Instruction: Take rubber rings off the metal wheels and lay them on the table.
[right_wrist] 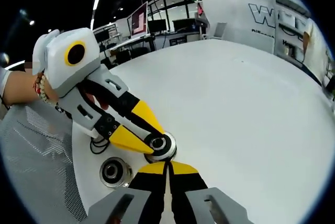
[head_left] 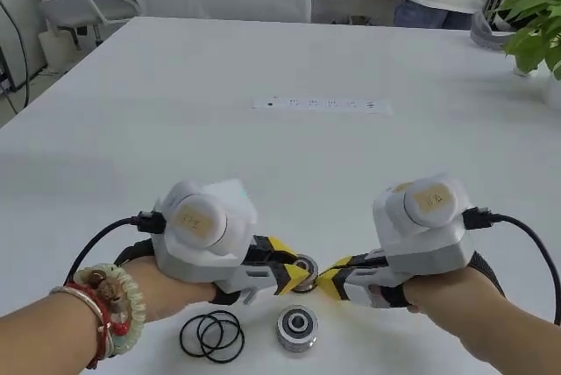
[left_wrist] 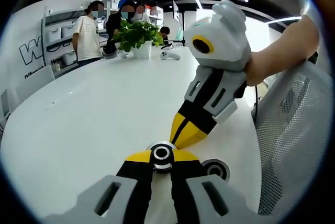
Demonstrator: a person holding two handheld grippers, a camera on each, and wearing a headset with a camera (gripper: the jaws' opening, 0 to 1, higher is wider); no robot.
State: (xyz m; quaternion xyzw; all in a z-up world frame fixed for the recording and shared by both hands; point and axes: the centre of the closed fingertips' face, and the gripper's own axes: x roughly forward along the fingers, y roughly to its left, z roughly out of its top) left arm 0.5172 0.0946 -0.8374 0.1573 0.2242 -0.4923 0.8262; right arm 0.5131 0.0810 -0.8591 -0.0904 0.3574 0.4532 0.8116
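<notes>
Left gripper [head_left: 292, 275] is clamped on a metal wheel [left_wrist: 161, 154] near the worktop's [head_left: 280, 156] front edge. Right gripper [right_wrist: 167, 170] has its jaws pressed together at that wheel's rim, can't tell if anything's pinched. A second wheel [head_left: 296, 327] and loose rubber rings [head_left: 212, 336] lie closer to the edge, the rings half hidden in the right gripper view. Loads of open worktop beyond.

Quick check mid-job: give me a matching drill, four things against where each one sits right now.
Things:
1. held wheel
2. loose wheel
3. rubber rings
4. plant

Places:
A. far right edge of the scene
B. flat on the table, off any wheel
C. gripped by the left gripper
D. on the table, just right of the rings

Pairs: 1-C, 2-D, 3-B, 4-A
</notes>
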